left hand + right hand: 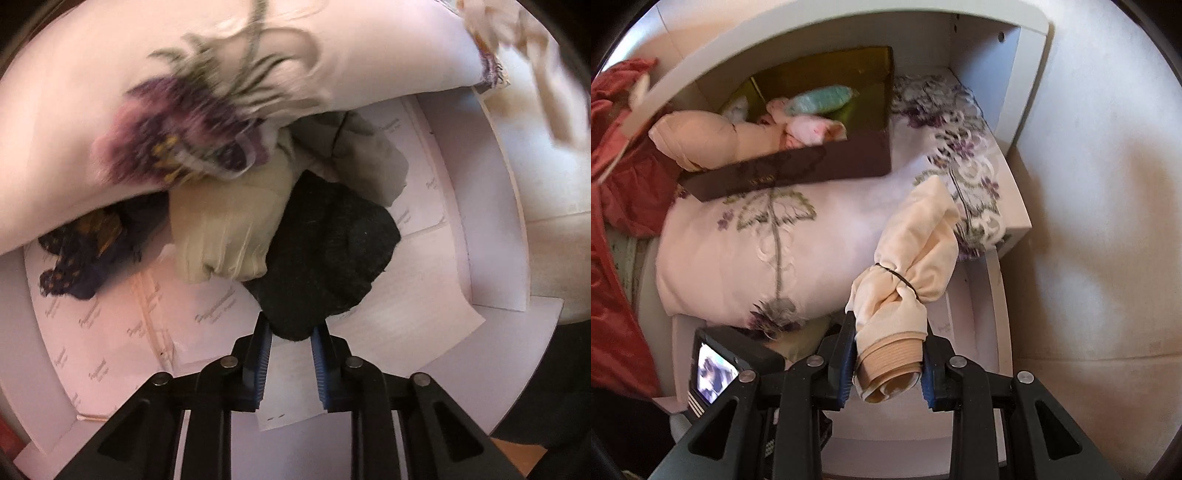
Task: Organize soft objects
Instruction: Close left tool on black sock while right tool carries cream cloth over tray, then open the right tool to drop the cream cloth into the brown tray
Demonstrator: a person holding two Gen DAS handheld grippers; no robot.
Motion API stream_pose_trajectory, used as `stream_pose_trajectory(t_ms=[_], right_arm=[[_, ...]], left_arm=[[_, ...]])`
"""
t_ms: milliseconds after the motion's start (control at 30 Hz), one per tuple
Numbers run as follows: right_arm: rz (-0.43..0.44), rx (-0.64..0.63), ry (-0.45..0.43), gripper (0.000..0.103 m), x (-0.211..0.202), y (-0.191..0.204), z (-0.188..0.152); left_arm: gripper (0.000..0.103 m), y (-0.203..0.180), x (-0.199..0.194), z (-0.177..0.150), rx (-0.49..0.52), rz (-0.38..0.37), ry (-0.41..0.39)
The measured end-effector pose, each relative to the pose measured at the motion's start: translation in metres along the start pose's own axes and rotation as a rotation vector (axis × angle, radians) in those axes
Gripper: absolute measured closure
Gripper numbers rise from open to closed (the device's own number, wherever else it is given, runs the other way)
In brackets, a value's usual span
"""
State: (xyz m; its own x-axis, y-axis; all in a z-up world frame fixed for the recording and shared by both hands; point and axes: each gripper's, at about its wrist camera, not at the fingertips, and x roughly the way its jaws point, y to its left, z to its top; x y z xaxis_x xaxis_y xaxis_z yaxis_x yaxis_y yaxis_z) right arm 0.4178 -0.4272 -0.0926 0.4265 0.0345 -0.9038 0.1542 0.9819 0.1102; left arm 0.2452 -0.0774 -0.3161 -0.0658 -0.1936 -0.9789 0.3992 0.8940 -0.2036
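My left gripper point(291, 332) is clenched on the near edge of a black knit piece point(328, 254) lying on the paper-lined drawer floor point(122, 339). Right gripper point(890, 354) grasps the banded cuff of a cream stocking bundle point(908, 266), tied with a dark elastic, hanging over the drawer's front right corner.

Still loose on the drawer floor: a beige folded piece point(221, 236) touching the black one, a navy-and-mustard patterned piece point(81, 251) toward the left edge, a grey cloth point(365, 162) behind. All partly tucked under the embroidered pillow point(746, 251). A brown box point(798, 170) sits on the pillow toward the back with pink and mint rolled items point(816, 110) already inside.

I judge this as mid-task: some items boxed, two in hand, at least three still unsorted.
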Motion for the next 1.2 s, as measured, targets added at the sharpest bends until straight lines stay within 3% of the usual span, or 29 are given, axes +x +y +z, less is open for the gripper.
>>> stream_pose_trajectory(t_ms=[200, 400, 567, 767, 900, 967, 1200], right_arm=[[0.085, -0.042, -0.078, 0.074, -0.017, 0.021, 0.03], [0.136, -0.069, -0.133, 0.074, -0.022, 0.046, 0.084], [0.074, -0.113, -0.106, 0.074, 0.004, 0.059, 0.132], [-0.032, -0.159, -0.065, 0.072, 0.036, 0.062, 0.164], [-0.106, -0.198, -0.068, 0.067, 0.048, 0.06, 0.172], [-0.127, -0.215, -0.084, 0.058, 0.048, 0.059, 0.175], [-0.128, -0.215, -0.111, 0.051, 0.039, 0.046, 0.17]], left_arm=[[0.084, 0.016, -0.01, -0.021, -0.045, 0.022, -0.014], [0.085, 0.016, -0.009, -0.026, -0.082, 0.015, -0.016], [0.085, 0.03, -0.005, -0.018, -0.099, -0.003, -0.011], [0.085, 0.039, 0.003, -0.012, -0.117, -0.018, -0.009], [0.085, 0.046, 0.006, -0.014, -0.132, -0.03, -0.006], [0.085, 0.05, 0.008, -0.014, -0.142, -0.035, -0.004], [0.085, 0.06, 0.018, -0.016, -0.154, -0.045, 0.01]])
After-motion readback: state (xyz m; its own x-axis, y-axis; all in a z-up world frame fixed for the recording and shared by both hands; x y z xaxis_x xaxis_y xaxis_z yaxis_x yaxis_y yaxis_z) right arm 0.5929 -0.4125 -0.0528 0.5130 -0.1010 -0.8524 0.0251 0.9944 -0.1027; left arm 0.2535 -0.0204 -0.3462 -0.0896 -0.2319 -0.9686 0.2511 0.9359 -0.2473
